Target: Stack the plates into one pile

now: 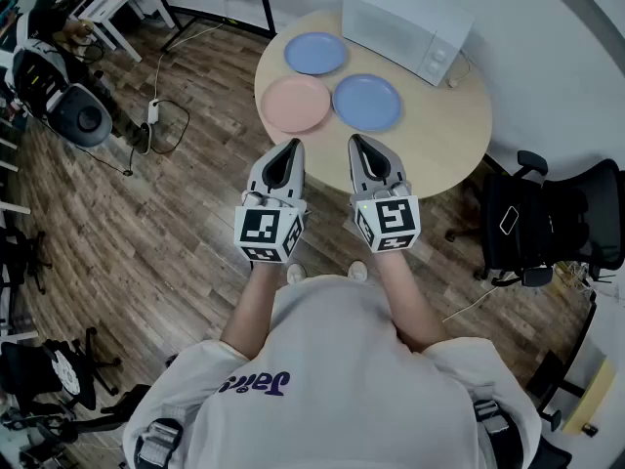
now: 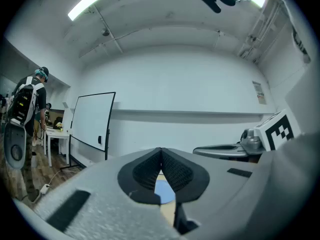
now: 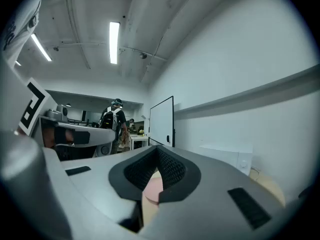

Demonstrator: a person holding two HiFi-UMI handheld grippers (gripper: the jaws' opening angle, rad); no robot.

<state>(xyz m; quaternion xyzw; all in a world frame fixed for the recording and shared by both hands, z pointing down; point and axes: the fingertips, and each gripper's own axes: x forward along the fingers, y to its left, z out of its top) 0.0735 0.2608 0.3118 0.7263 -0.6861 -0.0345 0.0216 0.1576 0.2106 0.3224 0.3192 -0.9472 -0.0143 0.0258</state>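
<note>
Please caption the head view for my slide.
Left gripper and right gripper shut; pink plate and two blue plates unstacked on table.

The left hand-held gripper [image 2: 161, 156] hides most of a blue plate [image 2: 163, 191] ahead of it; the right hand-held gripper [image 3: 159, 156], the pink plate [image 3: 154, 188].

Pink plate [image 1: 296, 104] ahead of left jaws; blue plate [image 1: 367, 102] ahead of right jaws; farther blue plate [image 1: 315, 53]; tan table [image 1: 459, 135]; white microwave [image 1: 405, 25].

place: office-like workroom or lab
furniture: black office chairs [image 1: 547, 228], white desk [image 1: 109, 0], round table [image 1: 449, 140]
fittings: whiteboard on a stand [image 2: 92, 121], ceiling strip lights [image 3: 114, 41]
floor: wood-look boards [image 1: 146, 252], loose cables [image 1: 156, 76]
</note>
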